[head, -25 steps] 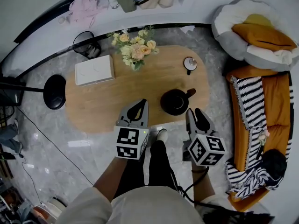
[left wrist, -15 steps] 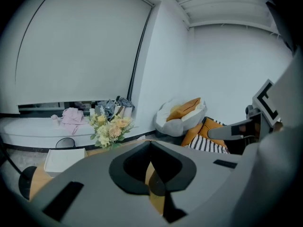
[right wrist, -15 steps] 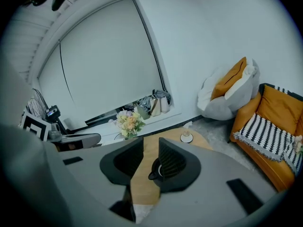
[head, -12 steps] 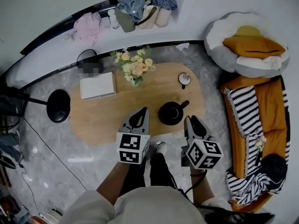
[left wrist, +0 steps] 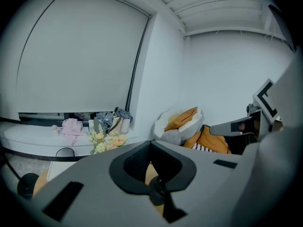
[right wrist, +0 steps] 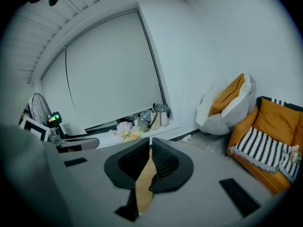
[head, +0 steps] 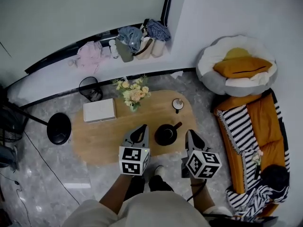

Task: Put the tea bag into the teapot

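Teapot: black, round and squat, top open, a stub handle pointing up and right; stands on the table near its front edge, between the two grippers in the head view
Tea bag: cannot be made out in any view
Left gripper: grey shell with dark curved pads; jaws together at the tips, nothing between them; held above the table edge, left of the teapot
Right gripper: same build; its jaws have just been closing and now meet at the tips, with only a thin sliver of wood showing behind them and nothing held
Table: low, oval, pale smooth wood
Lid: small pale disc with a dark knob, on the table's far right, apart from the teapot
Flowers: cream and peach bunch with green leaves, at the far edge
Box: flat, white, rectangular, on the table's left
Sofa: orange, with a black-and-white striped blanket over it
Floor: grey, glossy, marbled stone
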A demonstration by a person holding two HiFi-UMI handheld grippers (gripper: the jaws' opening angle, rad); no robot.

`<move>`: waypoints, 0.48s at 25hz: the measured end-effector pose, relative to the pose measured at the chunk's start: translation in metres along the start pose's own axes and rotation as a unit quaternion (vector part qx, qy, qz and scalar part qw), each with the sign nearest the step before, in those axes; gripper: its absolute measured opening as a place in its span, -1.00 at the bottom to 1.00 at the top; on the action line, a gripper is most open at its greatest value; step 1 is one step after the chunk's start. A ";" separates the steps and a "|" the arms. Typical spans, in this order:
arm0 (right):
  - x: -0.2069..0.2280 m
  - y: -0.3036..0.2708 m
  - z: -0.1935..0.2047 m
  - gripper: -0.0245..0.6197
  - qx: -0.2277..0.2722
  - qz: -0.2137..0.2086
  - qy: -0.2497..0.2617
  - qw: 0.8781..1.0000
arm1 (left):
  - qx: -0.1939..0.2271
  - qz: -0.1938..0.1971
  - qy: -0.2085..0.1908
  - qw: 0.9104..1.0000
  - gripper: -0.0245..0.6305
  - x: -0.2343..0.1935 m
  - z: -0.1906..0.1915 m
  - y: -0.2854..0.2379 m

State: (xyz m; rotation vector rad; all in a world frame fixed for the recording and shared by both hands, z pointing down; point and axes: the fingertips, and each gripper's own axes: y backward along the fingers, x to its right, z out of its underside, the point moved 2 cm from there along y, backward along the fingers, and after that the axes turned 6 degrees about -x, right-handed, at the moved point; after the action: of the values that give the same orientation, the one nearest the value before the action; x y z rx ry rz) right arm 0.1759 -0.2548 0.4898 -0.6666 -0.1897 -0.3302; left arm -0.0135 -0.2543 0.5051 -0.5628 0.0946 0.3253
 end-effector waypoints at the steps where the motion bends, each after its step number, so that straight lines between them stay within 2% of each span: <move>1: 0.000 0.002 -0.003 -0.79 0.004 -0.001 0.002 1.000 | 0.003 0.001 -0.002 1.000 -0.87 0.002 -0.004 0.001; 12: 0.003 0.020 -0.048 -0.80 0.060 -0.002 0.020 0.998 | 0.049 0.011 -0.031 0.998 -0.87 0.023 -0.053 0.003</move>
State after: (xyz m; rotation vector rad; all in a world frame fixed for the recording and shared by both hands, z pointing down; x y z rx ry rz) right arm 0.1897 -0.2709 0.4421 -0.5407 -0.1724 -0.3332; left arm 0.0070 -0.2741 0.4546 -0.4538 0.0574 0.3581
